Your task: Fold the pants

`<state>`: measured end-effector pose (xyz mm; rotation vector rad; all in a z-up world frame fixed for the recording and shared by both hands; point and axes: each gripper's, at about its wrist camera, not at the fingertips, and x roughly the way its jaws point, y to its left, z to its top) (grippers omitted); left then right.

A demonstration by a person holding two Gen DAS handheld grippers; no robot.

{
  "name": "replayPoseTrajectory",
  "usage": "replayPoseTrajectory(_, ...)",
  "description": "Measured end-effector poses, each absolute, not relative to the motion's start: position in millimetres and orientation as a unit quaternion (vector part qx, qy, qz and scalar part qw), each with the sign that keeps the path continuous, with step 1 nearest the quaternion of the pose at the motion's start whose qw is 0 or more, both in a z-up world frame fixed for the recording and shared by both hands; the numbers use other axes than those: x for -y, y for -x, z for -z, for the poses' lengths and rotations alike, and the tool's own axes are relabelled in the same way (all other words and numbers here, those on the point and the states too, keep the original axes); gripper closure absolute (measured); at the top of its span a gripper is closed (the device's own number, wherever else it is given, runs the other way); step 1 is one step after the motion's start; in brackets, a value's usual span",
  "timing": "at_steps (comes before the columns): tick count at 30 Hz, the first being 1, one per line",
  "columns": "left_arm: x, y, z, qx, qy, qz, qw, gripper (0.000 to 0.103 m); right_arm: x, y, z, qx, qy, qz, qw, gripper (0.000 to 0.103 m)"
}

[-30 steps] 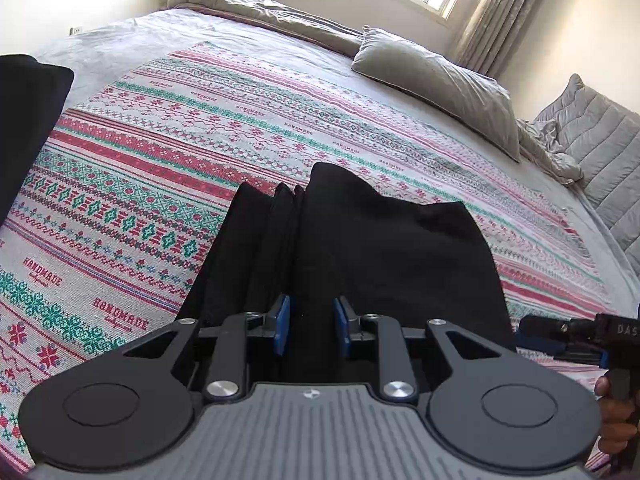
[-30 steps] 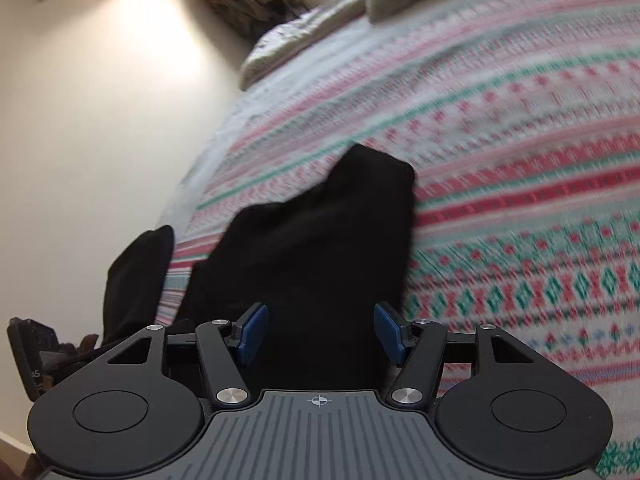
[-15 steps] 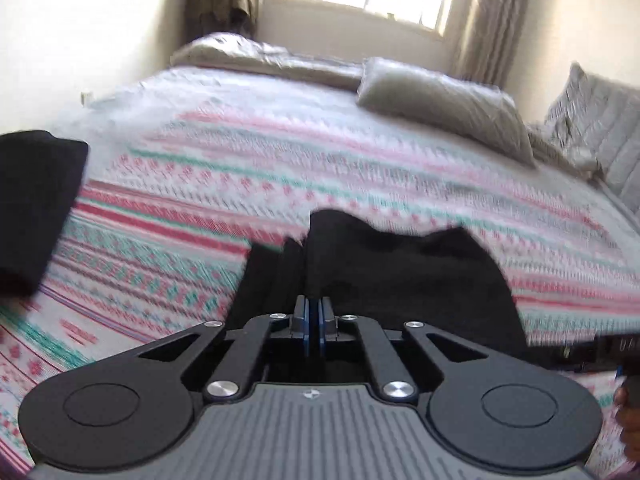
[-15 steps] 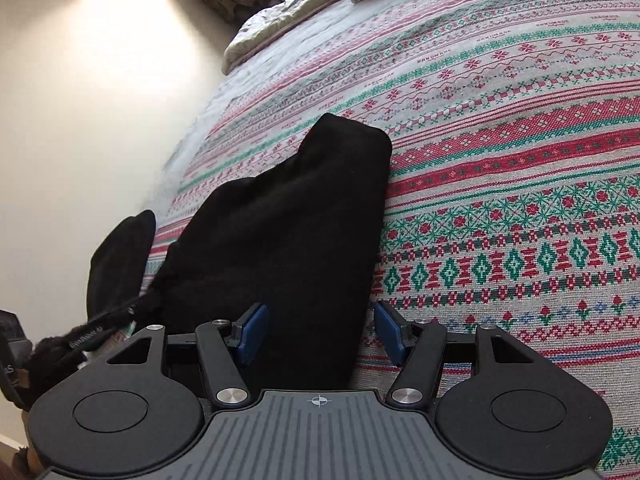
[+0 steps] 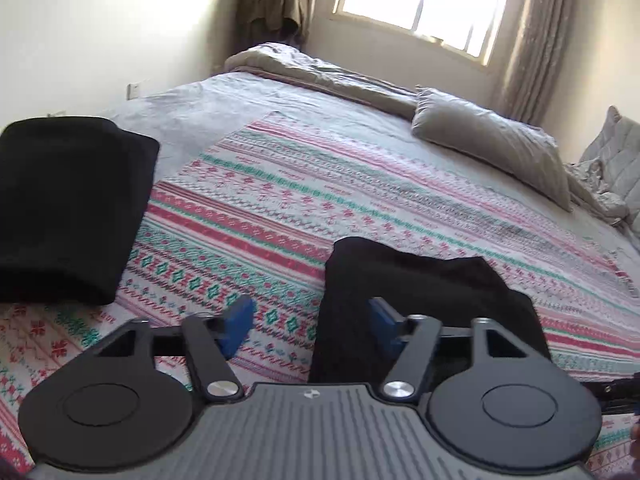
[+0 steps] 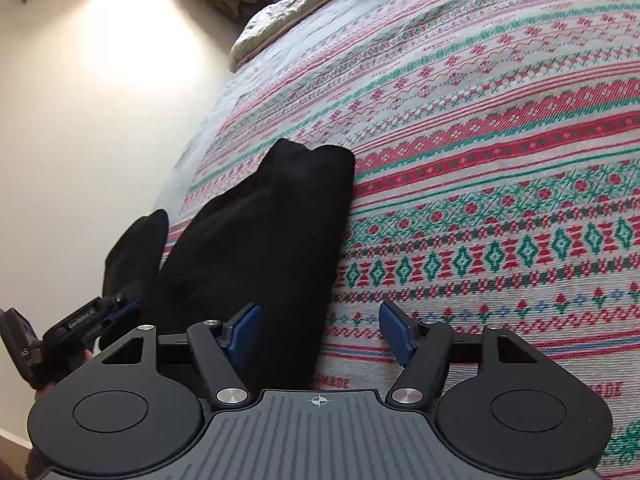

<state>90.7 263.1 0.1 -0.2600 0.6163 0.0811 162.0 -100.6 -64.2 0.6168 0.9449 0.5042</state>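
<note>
The black pants (image 5: 420, 300) lie folded into a long strip on the patterned bedspread (image 5: 280, 208). In the left wrist view my left gripper (image 5: 310, 326) is open; its right blue pad is over the strip's left edge, its left pad over the bedspread. In the right wrist view the pants (image 6: 272, 240) run away to the upper left. My right gripper (image 6: 320, 330) is open over their near right edge, holding nothing. The left gripper also shows in the right wrist view (image 6: 100, 314) at the far left, beside the pants.
A second folded black garment (image 5: 68, 208) lies at the left of the bed. Grey pillows (image 5: 492, 148) and a rumpled duvet (image 5: 320, 72) lie at the bed's far side under the window. A wall runs close along the bed's left edge (image 6: 100, 120).
My left gripper went from open to shut on the pants half a second ago, and is now open again and shifted left. My right gripper stayed open and drew slightly right.
</note>
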Motion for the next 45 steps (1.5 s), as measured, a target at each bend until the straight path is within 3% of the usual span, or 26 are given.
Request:
replayPoseTrajectory(9,-288,-122,41,-0.385,0.24,0.05,0.89,0.034,103,-171,81,-0.465,-0.368,-0.266,0.76,0.036)
replayPoseTrajectory(13,-300,-131,60,-0.415,0.308,0.08,0.852,0.043,102,-171,85,-0.465,-0.379,-0.271,0.753,0.036)
replayPoseTrajectory(17,-305,-141,72,-0.418,0.357,0.117,0.827,0.044,95,-175,87,-0.464,-0.381,-0.275,0.751,0.038)
replayPoseTrajectory(21,-309,-148,86,-0.405,0.415,0.136,0.803,0.046,83,-180,91,-0.454,-0.387,-0.264,0.758,0.058)
replayPoseTrajectory(23,-309,-146,89,-0.401,0.426,0.136,0.8,0.054,79,-183,95,-0.447,-0.392,-0.259,0.761,0.064)
replayPoseTrajectory(25,-308,-142,92,-0.398,0.447,0.134,0.79,0.071,75,-186,99,-0.437,-0.401,-0.256,0.763,0.071)
replayPoseTrajectory(27,-305,-137,94,-0.39,0.466,0.126,0.784,0.074,72,-187,103,-0.429,-0.405,-0.252,0.767,0.082)
replayPoseTrajectory(35,-266,-141,73,-0.38,0.463,0.124,0.791,0.077,90,-184,93,-0.418,-0.428,-0.241,0.764,0.09)
replayPoseTrajectory(45,-131,-202,77,-0.427,0.419,0.187,0.779,0.077,214,-194,64,-0.393,-0.445,-0.141,0.793,0.09)
